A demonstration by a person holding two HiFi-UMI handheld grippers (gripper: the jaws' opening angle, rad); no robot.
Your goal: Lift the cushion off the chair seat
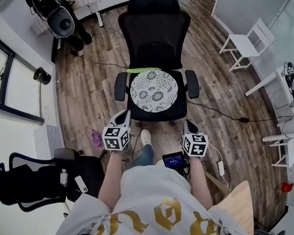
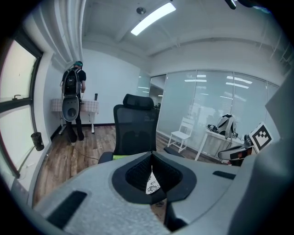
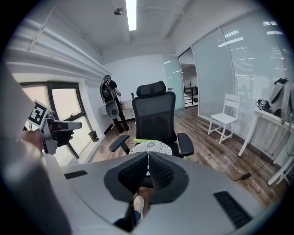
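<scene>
Head view looks steeply down on a black office chair [image 1: 153, 39] standing on a wooden floor [image 1: 90, 87]. The round cushion [image 1: 153, 90], white with a dark floral print, lies flat on the chair's seat between the two armrests, and a thin green strip [image 1: 143, 69] shows at its back edge against the backrest. The left gripper [image 1: 125, 113] and the right gripper [image 1: 187, 123] are held side by side in front of the seat, both pointing toward it and both short of the cushion, touching nothing. A light shoe [image 1: 145, 136] of the person shows between them.

Left gripper view shows that tool's jaws pressed together with nothing held. A sliver of the patterned cushion is visible just below their tips, and the chair's backrest rises beyond. Another person [image 2: 72, 103] stands at the far wall.

Right gripper view shows its jaws likewise closed and empty. The cushion sits on the seat straight ahead, well apart from the tips, and a white chair [image 3: 225, 119] stands off to the right.
</scene>
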